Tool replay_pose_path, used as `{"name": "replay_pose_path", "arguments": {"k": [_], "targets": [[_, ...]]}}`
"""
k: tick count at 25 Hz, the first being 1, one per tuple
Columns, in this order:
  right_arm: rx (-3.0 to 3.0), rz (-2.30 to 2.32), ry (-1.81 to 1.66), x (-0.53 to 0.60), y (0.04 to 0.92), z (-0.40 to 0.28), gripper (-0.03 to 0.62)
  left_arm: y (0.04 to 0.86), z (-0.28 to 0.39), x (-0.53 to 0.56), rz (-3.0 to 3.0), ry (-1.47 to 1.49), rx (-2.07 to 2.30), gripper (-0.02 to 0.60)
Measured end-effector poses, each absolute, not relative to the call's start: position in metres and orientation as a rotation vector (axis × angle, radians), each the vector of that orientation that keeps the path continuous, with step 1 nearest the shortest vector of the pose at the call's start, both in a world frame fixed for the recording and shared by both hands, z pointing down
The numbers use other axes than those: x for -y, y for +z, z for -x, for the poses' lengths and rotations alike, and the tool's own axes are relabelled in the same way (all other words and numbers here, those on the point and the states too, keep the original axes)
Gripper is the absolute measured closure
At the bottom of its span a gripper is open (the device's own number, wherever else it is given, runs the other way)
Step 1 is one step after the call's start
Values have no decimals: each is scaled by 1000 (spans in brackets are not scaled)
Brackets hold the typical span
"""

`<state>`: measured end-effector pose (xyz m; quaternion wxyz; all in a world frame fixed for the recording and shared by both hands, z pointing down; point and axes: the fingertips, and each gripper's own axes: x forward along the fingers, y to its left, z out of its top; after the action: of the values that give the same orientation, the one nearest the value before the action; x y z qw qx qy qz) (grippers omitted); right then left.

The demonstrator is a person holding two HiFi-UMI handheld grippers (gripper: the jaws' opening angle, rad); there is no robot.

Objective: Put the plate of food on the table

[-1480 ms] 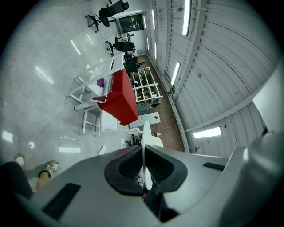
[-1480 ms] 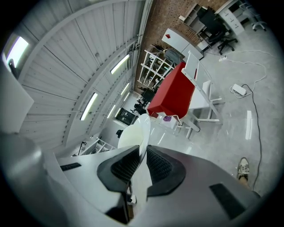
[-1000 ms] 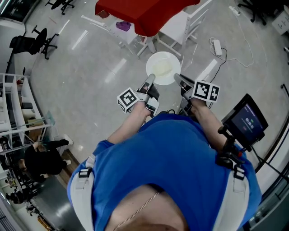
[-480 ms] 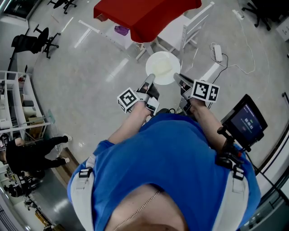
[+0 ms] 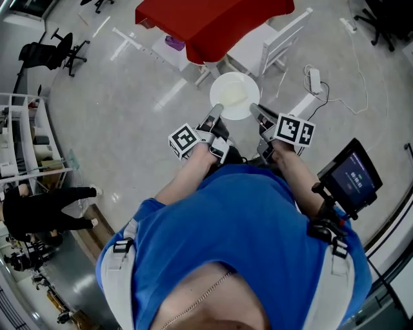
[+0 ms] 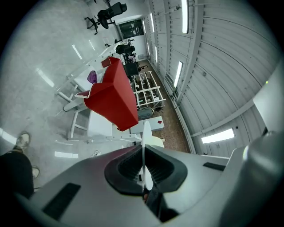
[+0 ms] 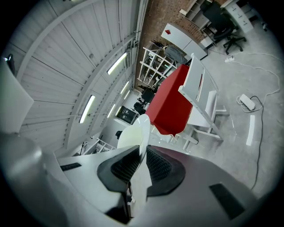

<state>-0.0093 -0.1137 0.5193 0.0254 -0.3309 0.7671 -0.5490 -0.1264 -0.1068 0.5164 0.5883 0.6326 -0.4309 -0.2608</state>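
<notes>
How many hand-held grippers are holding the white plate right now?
2. The left hand-held gripper is shut on the plate at its near-left rim; the right hand-held gripper is shut on its near-right rim.

Screen [image 5: 352, 174]: we see pale characters, too small to read.
Left cube [image 5: 183, 140], right cube [image 5: 294, 131]: we see only black-and-white square patterns, no letters.
Elsewhere: we read nothing.

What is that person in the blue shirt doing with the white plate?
A person holds a round white plate with two hand-held tools. The left tool and the right tool each clamp one side of its rim. The plate hangs above the pale floor, just short of the table with the red cloth, and is not yet set down there.
</notes>
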Motion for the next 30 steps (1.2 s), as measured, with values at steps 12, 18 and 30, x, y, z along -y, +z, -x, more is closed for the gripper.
{"name": "replay_pose_path", "arguments": {"k": [12, 18, 30], "targets": [[-2351, 1060, -1665, 124, 518, 1, 545, 516, 119, 121, -1504, -586, 975, 565], [-2331, 1085, -1659, 128, 517, -2, 545, 512, 114, 129, -1525, -575, 946, 565], [-2308, 1134, -1626, 140, 518, -17, 545, 515, 100, 144, -1550, -556, 919, 565]]}}
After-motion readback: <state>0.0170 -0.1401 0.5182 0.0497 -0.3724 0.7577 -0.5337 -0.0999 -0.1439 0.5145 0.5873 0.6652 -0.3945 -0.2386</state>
